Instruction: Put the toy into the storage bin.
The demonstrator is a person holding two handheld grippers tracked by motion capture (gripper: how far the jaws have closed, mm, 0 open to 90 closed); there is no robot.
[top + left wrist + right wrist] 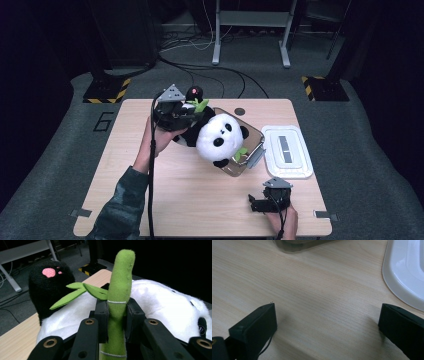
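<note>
A black-and-white plush panda (217,136) lies half inside a clear plastic bin (254,138) at the middle of the wooden table. Its green bamboo stalk (117,302) stands upright between my left gripper's pads. My left gripper (192,111) sits at the panda's far-left end, shut on that stalk, with green leaves (80,291) spreading to the left. One black paw with a pink pad (50,272) sticks up behind. My right gripper (327,322) rests low over bare wood near the front right of the table (260,204), jaws wide apart with nothing between them.
A white bin lid (287,151) lies flat to the right of the bin; its rim (402,277) shows in the right gripper view. The bin's base (299,245) is just ahead of the right gripper. Cables and stand legs lie on the floor beyond the table.
</note>
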